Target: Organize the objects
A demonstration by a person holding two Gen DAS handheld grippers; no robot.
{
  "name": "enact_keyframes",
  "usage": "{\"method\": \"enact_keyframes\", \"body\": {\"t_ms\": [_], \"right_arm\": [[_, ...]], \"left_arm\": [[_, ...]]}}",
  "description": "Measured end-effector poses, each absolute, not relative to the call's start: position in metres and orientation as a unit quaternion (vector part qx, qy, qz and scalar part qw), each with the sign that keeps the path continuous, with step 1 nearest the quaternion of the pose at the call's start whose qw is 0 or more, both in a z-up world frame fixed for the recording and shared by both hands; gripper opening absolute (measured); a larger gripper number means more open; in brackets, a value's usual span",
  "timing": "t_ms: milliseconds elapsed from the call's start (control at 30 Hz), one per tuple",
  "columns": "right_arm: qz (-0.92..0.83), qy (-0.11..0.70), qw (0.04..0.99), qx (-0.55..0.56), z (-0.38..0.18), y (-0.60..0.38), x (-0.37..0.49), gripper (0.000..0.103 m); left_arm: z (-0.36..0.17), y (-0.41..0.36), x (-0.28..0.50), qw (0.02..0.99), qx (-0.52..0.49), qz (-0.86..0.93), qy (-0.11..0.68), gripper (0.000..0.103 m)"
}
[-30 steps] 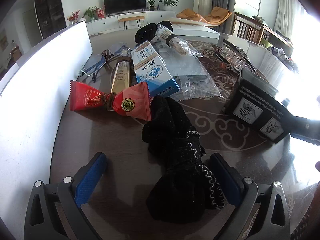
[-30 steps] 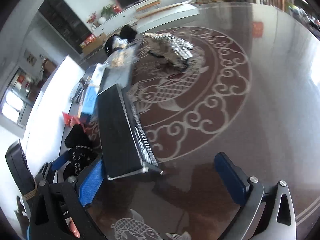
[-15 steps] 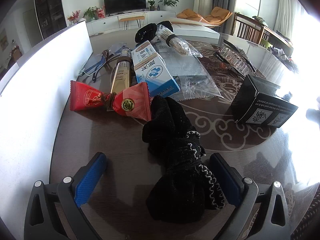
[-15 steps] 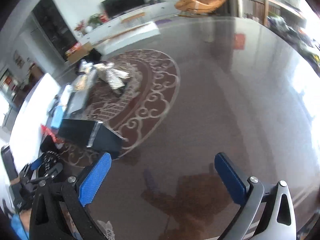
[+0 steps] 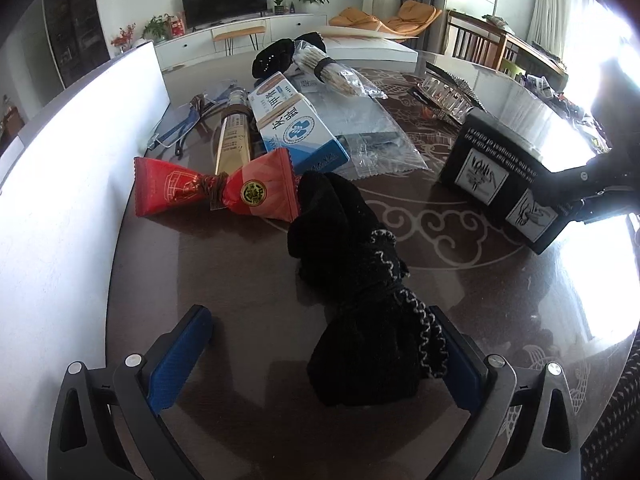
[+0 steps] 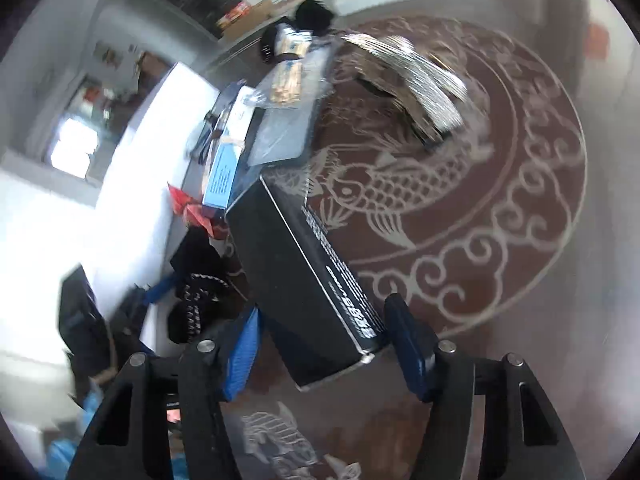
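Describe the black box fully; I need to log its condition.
The black box is a long, matte, cardboard-looking carton with white print along one side and white pictogram panels on its end. It looks intact and closed. Its near end sits between the closing jaws of the right gripper, above the patterned table.

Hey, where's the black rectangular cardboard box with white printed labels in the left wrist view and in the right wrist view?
Left wrist view: the black rectangular cardboard box sits at right, on the dark patterned table.
Right wrist view: it fills the lower centre, between the right gripper as its fingers close.
Shared landmark: the red bow-shaped foil packet, left of the box in both.
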State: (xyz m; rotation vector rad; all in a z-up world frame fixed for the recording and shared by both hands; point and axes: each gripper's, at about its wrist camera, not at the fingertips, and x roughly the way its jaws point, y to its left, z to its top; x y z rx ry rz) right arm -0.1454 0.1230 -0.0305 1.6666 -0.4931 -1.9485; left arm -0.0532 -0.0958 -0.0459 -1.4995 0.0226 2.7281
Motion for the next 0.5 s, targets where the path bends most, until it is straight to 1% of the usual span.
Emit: {"method": "enact_keyframes", "body": {"t_ms": [33,67,100,133,167,200,233,333,367,433,467,500], "right_arm": [[-0.717,-0.211,0.246,0.617,-0.035,0.139,-0.143,0.058],[-0.717,-0.237,0.232,0.614,-0.036,0.153,-0.141,0.059],[-0.718,-0.258,0.210,0.611,-0.037,0.167,-0.141,0.061],[-0.724,-0.261,0.185,0.610,-0.035,0.179,-0.139,0.068],[-0.739,-0.240,0.158,0.610,-0.030,0.186,-0.138,0.074],[-0.761,-0.194,0.128,0.605,-0.021,0.190,-0.137,0.086],[-0.782,-0.148,0.110,0.595,-0.011,0.188,-0.136,0.090],[-0.827,0.001,0.108,0.552,0.016,0.163,-0.134,0.091],[-0.836,0.047,0.130,0.532,0.023,0.149,-0.134,0.091],[-0.835,0.137,0.164,0.508,0.029,0.121,-0.133,0.094],[-0.833,0.158,0.165,0.505,0.026,0.110,-0.135,0.094],[-0.834,0.154,0.164,0.504,0.026,0.107,-0.137,0.094]], "left_arm": [[-0.045,-0.097,-0.052,0.014,-0.485,0.874,0.002,0.103],[-0.043,-0.099,-0.050,0.016,-0.487,0.873,-0.011,0.103],[-0.040,-0.102,-0.047,0.020,-0.485,0.874,-0.029,0.103],[-0.036,-0.105,-0.045,0.024,-0.481,0.875,-0.044,0.103],[-0.031,-0.106,-0.043,0.027,-0.475,0.877,-0.057,0.103],[-0.025,-0.107,-0.042,0.030,-0.469,0.880,-0.067,0.103],[-0.021,-0.107,-0.041,0.033,-0.464,0.882,-0.074,0.103],[-0.014,-0.103,-0.047,0.048,-0.469,0.878,-0.082,0.103],[-0.014,-0.102,-0.050,0.049,-0.472,0.877,-0.082,0.103],[-0.016,-0.098,-0.054,0.047,-0.475,0.875,-0.076,0.103],[-0.016,-0.097,-0.055,0.045,-0.478,0.874,-0.074,0.103],[-0.017,-0.098,-0.056,0.045,-0.480,0.873,-0.074,0.103]]}}
